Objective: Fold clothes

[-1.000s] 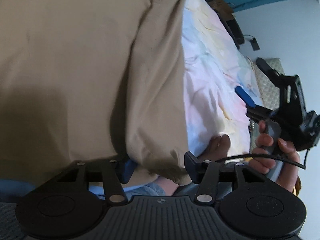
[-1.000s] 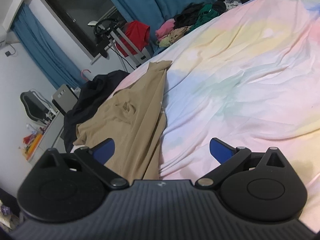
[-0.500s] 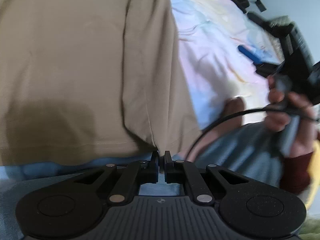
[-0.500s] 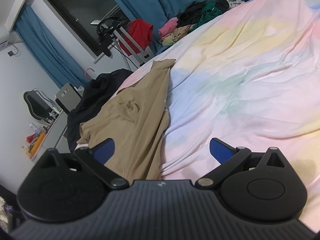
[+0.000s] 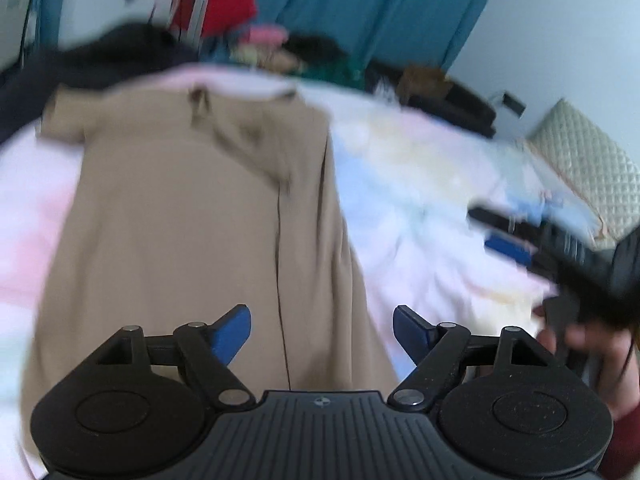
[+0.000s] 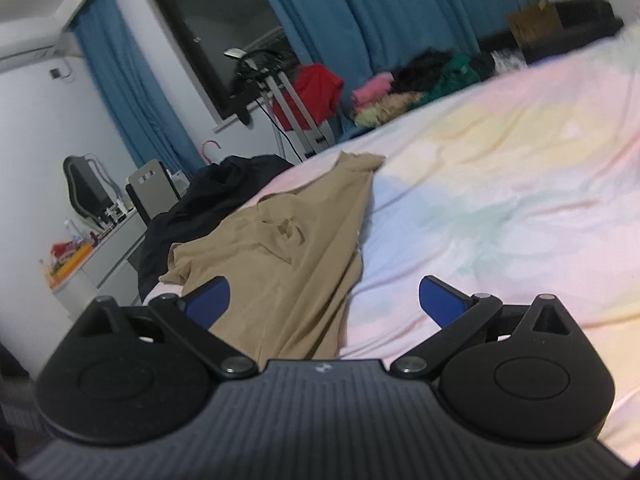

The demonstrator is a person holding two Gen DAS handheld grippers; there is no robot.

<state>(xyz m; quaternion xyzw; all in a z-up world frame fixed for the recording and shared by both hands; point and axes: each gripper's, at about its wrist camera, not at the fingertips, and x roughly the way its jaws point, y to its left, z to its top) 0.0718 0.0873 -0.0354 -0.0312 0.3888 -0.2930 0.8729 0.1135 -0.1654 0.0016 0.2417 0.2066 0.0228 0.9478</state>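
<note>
A tan shirt [image 5: 192,224] lies spread on the pastel bed sheet [image 5: 420,184], its right side folded in along a long crease. It also shows in the right wrist view [image 6: 296,264], left of centre. My left gripper [image 5: 322,330] is open and empty, held above the shirt's near hem. My right gripper [image 6: 323,300] is open and empty, above the shirt's near edge and the sheet; it also shows at the right of the left wrist view [image 5: 508,248], blurred.
A dark garment [image 6: 224,184] lies at the bed's far left edge. A pile of clothes [image 6: 420,88] and a rack with a red garment [image 6: 312,92] stand beyond the bed before blue curtains. A quilted headboard [image 5: 588,168] is on the right.
My left gripper was shut on the shirt's hem half a second ago; now it is open and lifted back, showing the whole shirt. The right gripper has shifted slightly and stayed open.
</note>
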